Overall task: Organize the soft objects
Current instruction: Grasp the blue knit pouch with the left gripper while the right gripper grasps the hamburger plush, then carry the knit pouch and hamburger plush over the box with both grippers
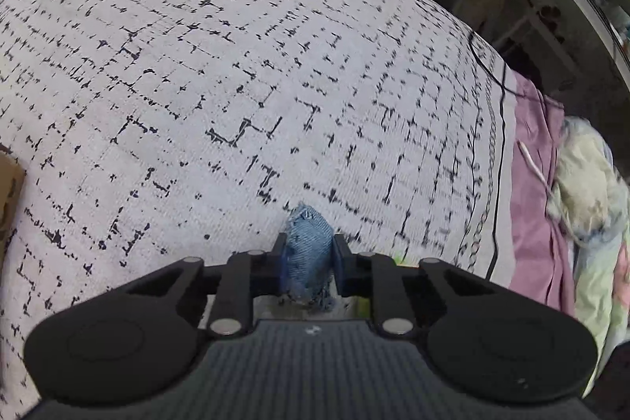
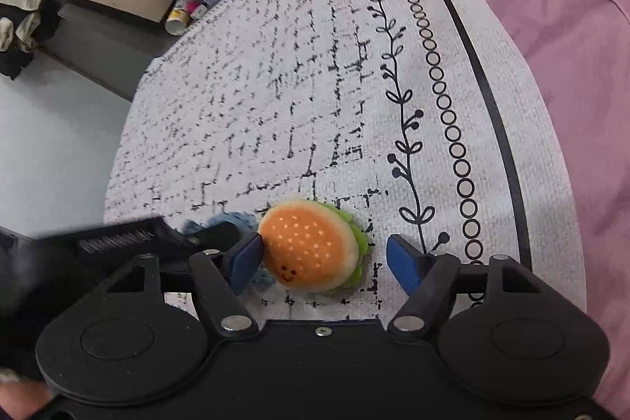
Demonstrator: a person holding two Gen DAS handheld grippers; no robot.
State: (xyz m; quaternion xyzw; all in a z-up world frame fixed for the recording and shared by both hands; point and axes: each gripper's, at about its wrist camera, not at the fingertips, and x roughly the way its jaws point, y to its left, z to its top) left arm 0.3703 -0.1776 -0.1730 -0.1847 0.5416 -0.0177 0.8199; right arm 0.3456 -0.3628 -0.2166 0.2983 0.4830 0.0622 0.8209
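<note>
Left wrist view.
- Left gripper (image 1: pixel 308 254): jaws drawn in close, clamped on a denim pouch (image 1: pixel 308 247). The pouch is small, blue, of twill weave, rounded and stuffed, with a frayed tip pointing away from the camera and loose threads hanging at its near end. It is held above the patterned mat.
- Patterned mat (image 1: pixel 244 73): pale grey woven cloth printed with broken black grid lines; it fills most of the view. Its right border carries a chain of rings and a solid black line.
- Mauve bedsheet (image 1: pixel 535 184): just beyond the mat's right border, wrinkled.
- Pale bundled bedding (image 1: pixel 586 176): beyond the bedsheet, away from the mat; blurred.
- White cable (image 1: pixel 531 160): lies on the bedsheet, beside the mat's border.

Right wrist view.
- Right gripper (image 2: pixel 323 262): jaws spread wide, blue pads showing, holding nothing. The left pad sits at the hamburger plush's edge; whether it touches cannot be told. The right pad stands apart from it.
- Hamburger plush (image 2: pixel 315 247): lies on the mat (image 2: pixel 275 97) between the jaws. Round orange-brown bun with pale seed dots, a small stitched smiling face on its near rim, a green felt lettuce frill around the far and right sides.
- The denim pouch (image 2: pixel 232 221): just left of the plush on the mat side, held in the black left gripper (image 2: pixel 220 235), partly hidden and blurred.
- The bedsheet (image 2: pixel 571 46): right of the mat's ring-and-vine border.
</note>
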